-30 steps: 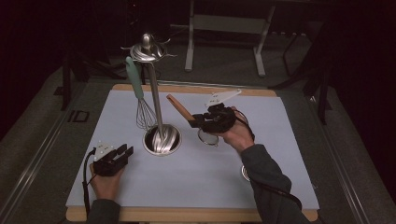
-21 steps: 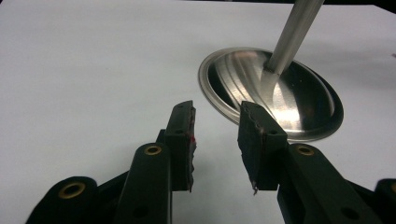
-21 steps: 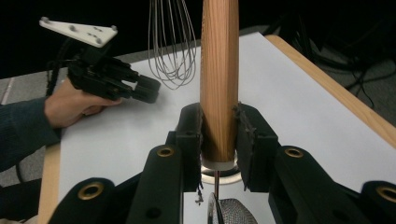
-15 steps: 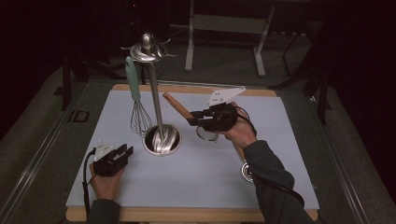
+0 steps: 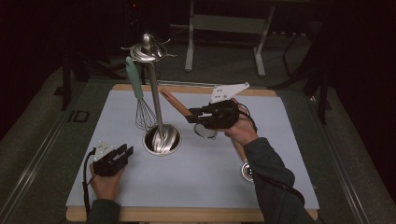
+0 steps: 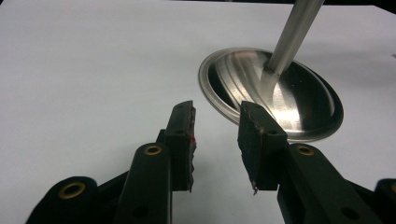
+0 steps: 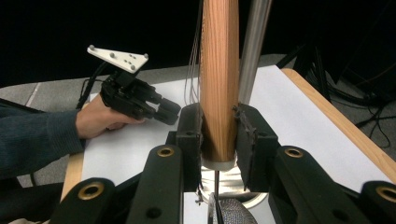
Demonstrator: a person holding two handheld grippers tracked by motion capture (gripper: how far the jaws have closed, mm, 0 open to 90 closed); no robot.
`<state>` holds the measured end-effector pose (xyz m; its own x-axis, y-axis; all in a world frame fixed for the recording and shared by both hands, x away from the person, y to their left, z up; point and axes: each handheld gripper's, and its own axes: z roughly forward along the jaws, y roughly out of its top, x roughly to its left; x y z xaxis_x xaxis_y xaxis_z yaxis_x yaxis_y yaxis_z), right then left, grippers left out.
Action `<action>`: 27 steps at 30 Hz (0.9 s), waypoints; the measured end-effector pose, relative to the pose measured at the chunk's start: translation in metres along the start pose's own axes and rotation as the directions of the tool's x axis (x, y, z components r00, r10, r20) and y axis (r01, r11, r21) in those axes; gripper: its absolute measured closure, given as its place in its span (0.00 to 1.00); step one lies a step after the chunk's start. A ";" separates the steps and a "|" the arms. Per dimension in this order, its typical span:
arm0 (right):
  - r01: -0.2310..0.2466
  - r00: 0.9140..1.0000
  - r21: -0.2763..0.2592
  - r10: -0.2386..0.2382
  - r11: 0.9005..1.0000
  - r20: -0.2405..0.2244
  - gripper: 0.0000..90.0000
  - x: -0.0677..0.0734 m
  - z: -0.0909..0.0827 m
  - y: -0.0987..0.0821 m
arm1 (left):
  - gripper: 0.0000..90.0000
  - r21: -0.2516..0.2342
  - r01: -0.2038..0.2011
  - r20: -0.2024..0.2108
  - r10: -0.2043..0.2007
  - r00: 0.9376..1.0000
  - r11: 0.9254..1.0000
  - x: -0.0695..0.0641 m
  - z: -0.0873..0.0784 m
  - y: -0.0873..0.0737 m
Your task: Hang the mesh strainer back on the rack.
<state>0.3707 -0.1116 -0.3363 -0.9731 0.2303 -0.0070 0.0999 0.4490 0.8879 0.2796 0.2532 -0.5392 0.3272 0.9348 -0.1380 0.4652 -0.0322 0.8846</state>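
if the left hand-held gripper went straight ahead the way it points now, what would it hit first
Probably the round steel base of the utensil stand: the left hand-held gripper has open, empty jaws aimed at its near rim across the bare white mat. Depth is unclear.

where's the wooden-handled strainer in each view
High view: the wooden-handled strainer is centre, handle slanting up-left from the right gripper, mesh bowl hanging below it.
Left gripper view: not in this picture.
Right gripper view: the wooden handle stands upright at centre, clamped between the jaws, mesh at the bottom edge.
Shared landmark: the metal stand pole, top right in the left gripper view, just right of the handle in the right gripper view.
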 end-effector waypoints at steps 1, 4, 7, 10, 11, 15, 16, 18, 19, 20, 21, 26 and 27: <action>0.000 1.000 -0.003 0.000 1.000 -0.003 0.80 0.001 0.000 0.001 | 0.74 0.001 -0.001 0.000 0.001 1.000 1.000 0.000 0.000 0.000; 0.011 1.000 -0.011 -0.011 1.000 -0.010 0.80 0.001 -0.002 0.004 | 0.74 0.000 0.000 -0.001 0.000 1.000 1.000 0.000 0.000 0.000; 0.018 1.000 -0.016 -0.019 1.000 -0.011 0.80 0.002 -0.003 0.009 | 0.74 0.000 0.000 0.000 0.000 1.000 1.000 0.000 0.000 0.000; 0.025 1.000 -0.027 -0.026 0.999 -0.010 0.80 0.003 -0.004 0.013 | 0.74 0.000 0.000 0.000 0.000 1.000 1.000 0.000 0.000 0.000; 0.023 1.000 -0.032 -0.024 0.999 -0.012 0.80 0.004 -0.005 0.014 | 0.74 0.000 0.000 0.000 0.000 1.000 1.000 0.000 0.000 0.000; 0.025 0.999 -0.068 -0.026 0.997 -0.022 0.80 0.005 -0.008 0.020 | 0.74 -0.001 0.000 0.002 0.000 1.000 1.000 0.000 0.000 0.000; 0.026 0.999 -0.073 -0.027 0.997 -0.023 0.80 0.005 -0.008 0.022 | 0.74 -0.001 0.001 0.001 -0.001 1.000 1.000 0.000 0.000 0.000; 0.028 0.999 -0.082 -0.030 0.996 -0.023 0.80 0.006 -0.009 0.025 | 0.74 0.000 0.000 0.001 0.000 1.000 1.000 0.000 0.000 0.000; 0.028 0.999 -0.084 -0.030 0.996 -0.024 0.80 0.007 -0.010 0.025 | 0.74 0.000 0.000 0.001 0.000 1.000 1.000 0.000 0.000 0.000; 0.030 0.999 -0.087 -0.032 0.996 -0.021 0.80 0.008 -0.010 0.026 | 0.74 -0.001 0.001 0.001 -0.001 1.000 1.000 0.000 0.000 0.000; 0.027 0.999 -0.090 -0.029 0.996 -0.024 0.80 0.008 -0.010 0.027 | 0.74 -0.001 0.001 0.001 -0.001 1.000 1.000 0.000 0.000 0.000; 0.029 0.999 -0.107 -0.033 0.994 -0.035 0.80 0.009 -0.010 0.030 | 0.74 0.000 0.000 0.001 0.000 1.000 1.000 0.000 0.000 0.000; 0.030 0.999 -0.108 -0.035 0.994 -0.036 0.80 0.009 -0.011 0.030 | 0.74 0.000 0.000 0.001 0.000 1.000 1.000 0.000 0.000 0.000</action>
<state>0.3627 -0.1051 -0.3044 -0.9829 0.1832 -0.0210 0.0473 0.3603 0.9316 0.2796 0.2535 -0.5393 0.3280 0.9345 -0.1381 0.4653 -0.0326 0.8846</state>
